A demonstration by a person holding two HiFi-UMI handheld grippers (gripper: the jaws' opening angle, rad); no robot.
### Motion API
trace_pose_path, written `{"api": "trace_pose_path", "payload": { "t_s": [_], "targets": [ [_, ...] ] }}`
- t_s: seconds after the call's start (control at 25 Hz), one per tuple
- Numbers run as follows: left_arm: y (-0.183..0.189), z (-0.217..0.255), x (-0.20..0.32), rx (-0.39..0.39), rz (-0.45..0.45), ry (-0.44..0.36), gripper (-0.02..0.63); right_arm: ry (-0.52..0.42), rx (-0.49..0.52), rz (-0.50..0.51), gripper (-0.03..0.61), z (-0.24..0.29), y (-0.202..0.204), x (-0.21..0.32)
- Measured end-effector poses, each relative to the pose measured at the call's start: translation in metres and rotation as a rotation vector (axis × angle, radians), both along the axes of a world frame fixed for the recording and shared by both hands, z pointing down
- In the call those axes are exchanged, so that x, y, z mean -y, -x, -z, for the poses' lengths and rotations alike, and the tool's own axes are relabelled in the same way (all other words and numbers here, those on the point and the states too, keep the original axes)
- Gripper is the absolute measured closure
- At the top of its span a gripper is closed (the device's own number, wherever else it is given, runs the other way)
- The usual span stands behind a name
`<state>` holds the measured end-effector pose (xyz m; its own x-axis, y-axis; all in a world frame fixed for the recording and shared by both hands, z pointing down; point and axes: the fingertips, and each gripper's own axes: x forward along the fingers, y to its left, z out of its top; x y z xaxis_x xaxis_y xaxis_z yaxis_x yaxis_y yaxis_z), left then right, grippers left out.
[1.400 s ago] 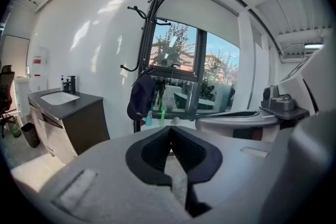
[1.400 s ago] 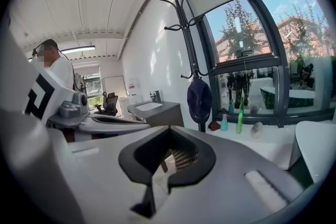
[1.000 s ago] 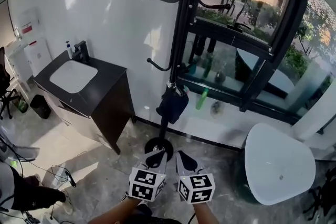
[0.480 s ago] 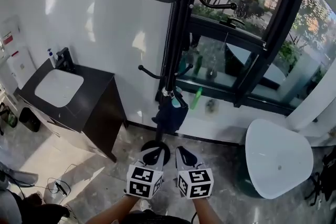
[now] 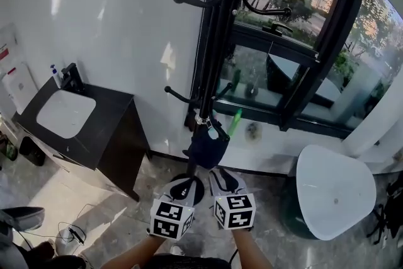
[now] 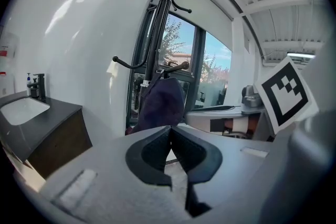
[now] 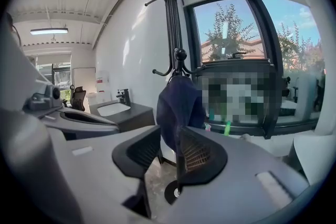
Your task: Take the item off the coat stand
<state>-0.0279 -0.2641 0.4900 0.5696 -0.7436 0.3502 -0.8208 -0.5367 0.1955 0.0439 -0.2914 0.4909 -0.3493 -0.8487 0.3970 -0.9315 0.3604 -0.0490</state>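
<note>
Step in hand, as I read it: approach, nothing grabbed yet. The item is a dark navy bag [image 5: 208, 145] hanging low on the coat stand [image 5: 215, 41], off a lower hook [image 7: 180, 54] close against the pole. To do it well, bring the right gripper [image 5: 221, 181] up to the bag's top, just under the hook, and bite strap or bunched fabric, not the loose belly. Lift straight up until it clears the hook's knobbed end, then draw back. A sideways yank would likely rock the stand. Right jaws are opening, partway apart, pads on nothing; the bag shows through the gap but sits well ahead. Left gripper [image 5: 183, 187] jaws are closed tip to tip, empty, touching nothing. Both grippers hang low, side by side, short of the bag.
</note>
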Motion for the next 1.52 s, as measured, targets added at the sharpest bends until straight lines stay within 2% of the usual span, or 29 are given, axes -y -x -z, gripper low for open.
{"api": "trace_pose_path", "payload": {
  "t_s": [0.44,0.6,0.88,1.16,1.52],
  "targets": [
    [0.013,0.004,0.015,0.006,-0.009,-0.023,0.609,0.028,-0.001,-0.065,0.404,-0.017,-0.002,0.040],
    [0.016,0.002,0.016,0.010,-0.009,-0.017,0.609,0.036,-0.010,-0.078,0.403,-0.025,-0.003,0.054],
    [0.020,-0.003,0.017,0.012,-0.003,-0.006,0.608,0.008,-0.048,-0.065,0.534,-0.021,0.000,0.064],
    [0.014,-0.002,0.014,0.007,-0.012,-0.008,0.608,-0.062,-0.073,-0.046,0.545,-0.005,0.002,0.051],
    [0.003,0.001,0.009,-0.010,-0.016,-0.010,0.609,-0.114,-0.054,-0.059,0.545,0.015,-0.008,0.031]
  ]
}}
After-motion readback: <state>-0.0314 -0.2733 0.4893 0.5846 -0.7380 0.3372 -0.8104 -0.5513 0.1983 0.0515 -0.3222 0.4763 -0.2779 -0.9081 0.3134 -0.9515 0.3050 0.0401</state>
